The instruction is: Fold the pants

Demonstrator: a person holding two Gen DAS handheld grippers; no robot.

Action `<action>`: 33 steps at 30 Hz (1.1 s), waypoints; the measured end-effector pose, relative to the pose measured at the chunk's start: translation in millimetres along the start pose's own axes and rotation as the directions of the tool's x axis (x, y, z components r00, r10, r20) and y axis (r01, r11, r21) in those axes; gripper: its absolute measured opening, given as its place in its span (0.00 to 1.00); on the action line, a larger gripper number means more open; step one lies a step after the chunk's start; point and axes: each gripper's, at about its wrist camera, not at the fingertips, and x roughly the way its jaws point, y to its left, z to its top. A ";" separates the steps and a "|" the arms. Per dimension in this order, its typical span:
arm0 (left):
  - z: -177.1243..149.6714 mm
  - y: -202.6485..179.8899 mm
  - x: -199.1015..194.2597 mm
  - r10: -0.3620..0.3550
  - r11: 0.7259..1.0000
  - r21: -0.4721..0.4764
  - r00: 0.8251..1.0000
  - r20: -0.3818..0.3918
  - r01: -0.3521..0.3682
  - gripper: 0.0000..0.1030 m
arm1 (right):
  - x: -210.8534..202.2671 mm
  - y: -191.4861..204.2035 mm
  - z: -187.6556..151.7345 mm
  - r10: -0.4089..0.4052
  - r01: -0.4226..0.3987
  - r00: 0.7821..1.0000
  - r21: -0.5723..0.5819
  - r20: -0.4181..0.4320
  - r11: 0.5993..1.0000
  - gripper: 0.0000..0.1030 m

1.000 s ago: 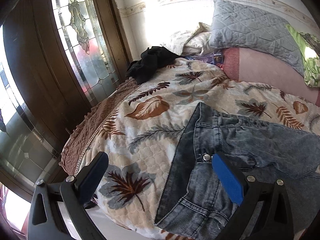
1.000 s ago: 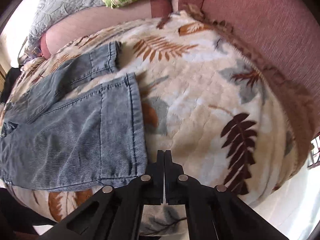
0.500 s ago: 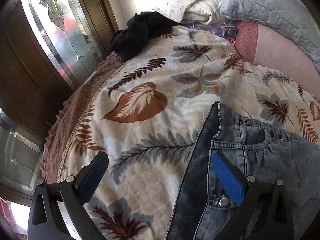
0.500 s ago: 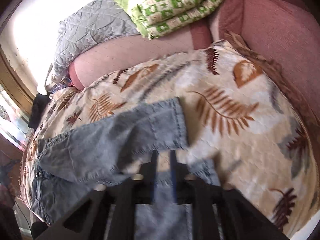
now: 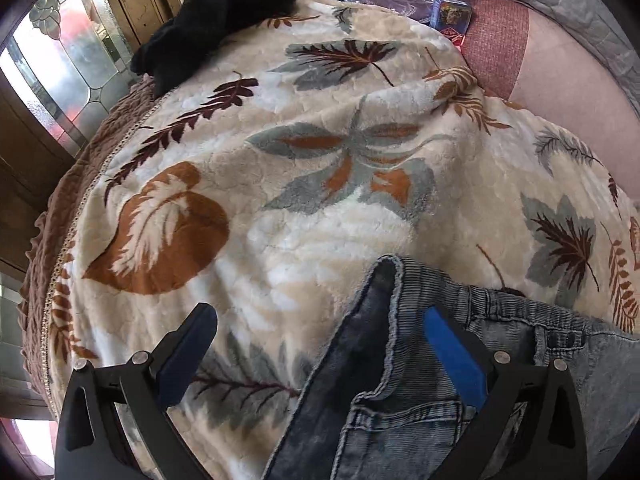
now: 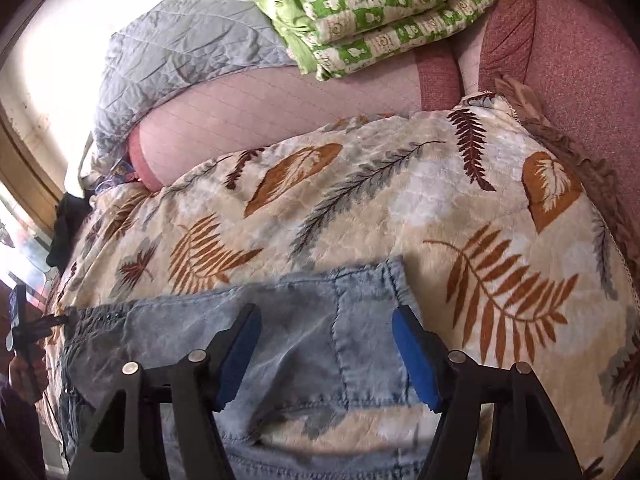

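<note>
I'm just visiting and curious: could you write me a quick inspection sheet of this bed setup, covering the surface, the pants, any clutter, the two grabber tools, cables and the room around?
Surface: leaf-print blanket over the bed, rumpled.
Job's things: denim pants lying on the blanket; waistband corner toward the left tool, a leg hem toward the right one.
Clutter: black garment at the bed's far corner; green patterned quilt and grey quilted pillow at the head; small colourful box.
Grippers: left gripper open, straddling the waistband edge; right gripper with jaws opening above a pant leg, nothing clamped.
Cables: nothing seen.
Surroundings: leaded glass door beside the bed.
</note>
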 end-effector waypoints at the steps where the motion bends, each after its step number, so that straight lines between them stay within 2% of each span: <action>1: 1.7 -4.7 3.2 -0.009 1.000 0.012 1.000 -0.001 0.009 1.00 | 5.4 -4.0 3.9 0.003 -0.003 1.000 0.005 -0.005 1.000 0.69; 4: 5.3 -17.1 11.1 -0.021 0.998 0.056 1.000 0.016 0.020 0.97 | 21.0 -16.5 15.4 0.014 -0.013 0.999 0.023 -0.029 1.000 0.69; 6: 6.1 -23.3 18.3 -0.033 0.996 0.085 0.999 0.006 0.033 0.83 | 32.3 -20.9 20.6 0.014 -0.013 0.999 0.026 -0.042 1.000 0.69; 7: 7.1 -26.2 22.3 -0.048 0.994 0.093 0.999 -0.006 0.049 0.73 | 38.3 -22.1 22.8 0.011 -0.010 0.999 0.023 -0.050 1.000 0.69; 15: 7.0 -24.7 17.5 -0.092 0.989 0.115 0.995 0.040 0.087 0.54 | 83.8 -36.5 39.0 -0.043 0.047 0.993 0.031 -0.110 0.998 0.69; 17: 6.6 -21.9 14.9 -0.103 0.989 0.115 0.994 0.047 0.097 0.49 | 98.7 -36.1 40.1 -0.084 0.087 0.986 0.015 -0.142 0.996 0.68; 19: 4.9 -19.4 11.0 -0.110 0.988 0.113 0.992 0.056 0.103 0.46 | 114.2 -33.5 38.3 -0.104 0.103 0.978 -0.012 -0.181 0.995 0.49; 20: 4.2 -18.5 8.5 -0.112 0.988 0.112 0.992 0.059 0.105 0.43 | 117.9 -30.8 37.7 -0.129 0.125 0.975 -0.032 -0.181 0.992 0.46; 22: 3.7 -16.6 1.3 -0.112 0.989 0.109 0.991 0.071 0.104 0.39 | 112.6 -24.5 38.5 -0.162 0.154 0.976 -0.065 -0.147 0.986 0.16; 24: 3.3 -11.3 -9.6 -0.120 0.989 0.101 0.989 0.088 0.111 0.32 | 97.2 -21.7 39.6 -0.158 0.151 0.981 -0.062 -0.109 0.987 0.16; 26: 1.5 -4.2 -23.9 -0.141 0.987 0.091 0.984 0.108 0.131 0.20 | 72.7 -18.3 40.7 -0.138 0.134 0.989 -0.069 -0.054 0.989 0.16; 27: 0.3 -0.4 -32.3 -0.158 0.985 0.086 0.980 0.119 0.149 0.18 | 59.7 -17.2 41.7 -0.126 0.124 0.992 -0.065 -0.031 0.990 0.16; 28: -1.2 3.1 -42.7 -0.188 0.980 0.087 0.973 0.138 0.177 0.07 | 43.8 -17.8 43.1 -0.109 0.108 0.994 -0.058 -0.008 0.992 0.16; 29: -2.9 5.5 -55.0 -0.208 0.976 0.092 0.965 0.160 0.195 0.01 | 28.8 -18.5 44.6 -0.090 0.090 0.996 -0.051 0.014 0.995 0.16; 33: -11.8 9.1 -109.6 -0.185 0.980 0.125 0.945 0.269 0.156 0.01 | -27.8 -13.7 52.1 -0.029 0.032 0.995 -0.029 0.096 0.999 0.16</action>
